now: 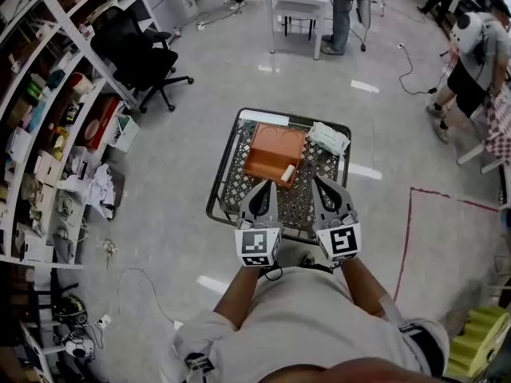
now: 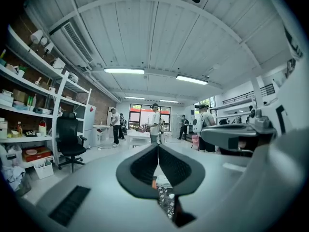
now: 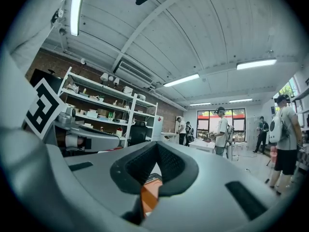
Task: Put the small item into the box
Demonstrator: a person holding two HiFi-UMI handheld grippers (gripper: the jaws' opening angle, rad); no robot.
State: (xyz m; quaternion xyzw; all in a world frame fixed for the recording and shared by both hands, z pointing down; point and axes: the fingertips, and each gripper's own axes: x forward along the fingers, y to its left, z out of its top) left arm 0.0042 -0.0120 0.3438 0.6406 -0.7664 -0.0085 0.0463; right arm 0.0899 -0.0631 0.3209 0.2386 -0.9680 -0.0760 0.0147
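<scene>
A dark wire cart (image 1: pixel 221 188) stands on the floor in front of me in the head view. Inside it lies an open orange box (image 1: pixel 271 150) with a small white item (image 1: pixel 287 173) at its near right corner. A white packet (image 1: pixel 328 137) lies at the cart's far right. My left gripper (image 1: pixel 267 185) and right gripper (image 1: pixel 318 182) hover side by side over the cart's near edge, pointing level. The left gripper (image 2: pixel 158 146) is shut with nothing in it. The right gripper (image 3: pixel 157 145) is also shut and holds nothing; the orange box (image 3: pixel 149 195) shows below it.
Shelves (image 1: pixel 44 126) full of goods line the left, with a black office chair (image 1: pixel 136 50) beside them. A white table (image 1: pixel 297 6) and people stand at the far side. Red tape (image 1: pixel 408 238) marks the floor at right. Yellow foam (image 1: pixel 479 337) lies near right.
</scene>
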